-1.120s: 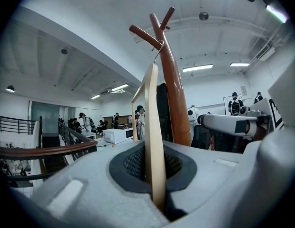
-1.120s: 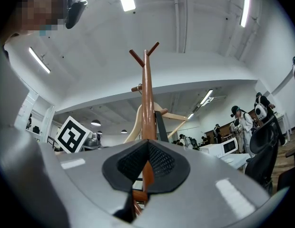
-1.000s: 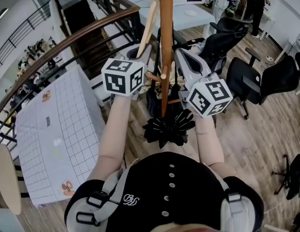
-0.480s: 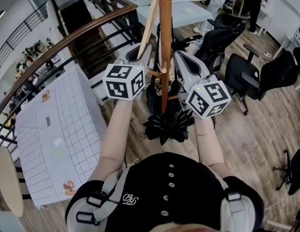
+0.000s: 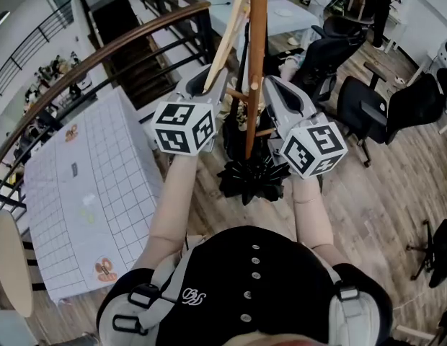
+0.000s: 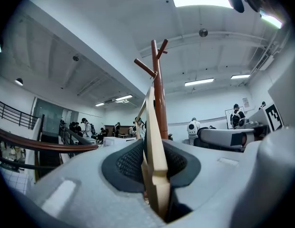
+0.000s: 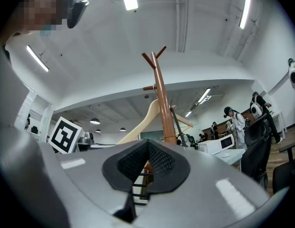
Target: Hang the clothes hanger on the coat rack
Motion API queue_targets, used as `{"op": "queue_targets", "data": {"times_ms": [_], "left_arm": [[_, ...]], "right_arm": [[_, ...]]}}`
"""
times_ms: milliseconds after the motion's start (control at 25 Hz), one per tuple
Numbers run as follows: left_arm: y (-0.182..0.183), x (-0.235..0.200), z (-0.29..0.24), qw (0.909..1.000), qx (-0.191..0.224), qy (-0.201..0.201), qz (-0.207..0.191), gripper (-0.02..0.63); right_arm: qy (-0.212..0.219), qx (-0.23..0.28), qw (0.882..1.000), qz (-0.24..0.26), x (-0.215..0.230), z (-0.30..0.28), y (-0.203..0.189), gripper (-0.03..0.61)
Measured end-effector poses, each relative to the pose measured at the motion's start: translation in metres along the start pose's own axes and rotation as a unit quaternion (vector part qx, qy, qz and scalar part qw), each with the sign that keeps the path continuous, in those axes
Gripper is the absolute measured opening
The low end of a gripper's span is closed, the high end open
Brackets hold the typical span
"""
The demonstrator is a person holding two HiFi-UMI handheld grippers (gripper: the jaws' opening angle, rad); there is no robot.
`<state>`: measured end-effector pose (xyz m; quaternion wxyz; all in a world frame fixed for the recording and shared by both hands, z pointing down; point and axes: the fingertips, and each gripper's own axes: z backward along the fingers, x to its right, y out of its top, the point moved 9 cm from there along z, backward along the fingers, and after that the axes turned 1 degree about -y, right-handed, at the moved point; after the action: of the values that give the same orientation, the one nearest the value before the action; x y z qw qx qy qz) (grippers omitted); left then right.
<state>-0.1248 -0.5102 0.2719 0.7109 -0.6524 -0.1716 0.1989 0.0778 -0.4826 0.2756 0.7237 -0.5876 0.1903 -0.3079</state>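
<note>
A brown wooden coat rack [image 5: 256,63] rises from a black base [image 5: 252,180] right in front of me. Its pegs fork at the top [image 6: 154,65] [image 7: 154,61]. My left gripper [image 5: 209,79] is shut on one arm of a pale wooden hanger [image 5: 227,38], which leans up against the pole. That arm sits pinched between the dark pads [image 6: 156,160]. My right gripper [image 5: 271,86] is on the pole's other side, shut with nothing visible between its pads. From the right gripper view, the hanger [image 7: 140,122] curves across behind the pole [image 7: 162,108].
A white gridded table [image 5: 86,186] stands at the left beside a curved wooden railing [image 5: 101,56]. Black office chairs [image 5: 382,107] stand on the plank floor at the right. People stand in the far background.
Both grippers stay on either side of the pole. The hanger's upper end has moved slightly closer to the pole. Both grips look unchanged.
</note>
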Motion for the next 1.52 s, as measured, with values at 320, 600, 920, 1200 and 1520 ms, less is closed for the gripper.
{"op": "queue_targets", "data": {"times_ms": [320, 600, 920, 1200, 1520], "left_arm": [[0.01, 0.009, 0.041, 0.9998, 0.016, -0.013, -0.005, 0.077], [0.001, 0.024, 0.074, 0.9995, 0.018, -0.027, 0.001, 0.075], [-0.011, 0.05, 0.111, 0.9972, 0.037, -0.061, 0.025, 0.074], [-0.029, 0.066, 0.141, 0.9955, 0.046, -0.065, 0.052, 0.0], [-0.044, 0.092, 0.168, 0.9907, 0.052, -0.091, 0.086, -0.001]], "right_arm": [[-0.002, -0.004, 1.0, -0.006, -0.033, 0.015, -0.003, 0.0], [-0.002, -0.018, 1.0, 0.003, -0.065, 0.03, -0.006, 0.0], [-0.004, -0.029, 1.0, 0.0, -0.087, 0.056, -0.016, -0.002], [-0.008, -0.034, 0.999, -0.02, -0.11, 0.079, -0.029, -0.002], [-0.011, -0.055, 0.998, -0.022, -0.128, 0.111, -0.036, -0.002]]}}
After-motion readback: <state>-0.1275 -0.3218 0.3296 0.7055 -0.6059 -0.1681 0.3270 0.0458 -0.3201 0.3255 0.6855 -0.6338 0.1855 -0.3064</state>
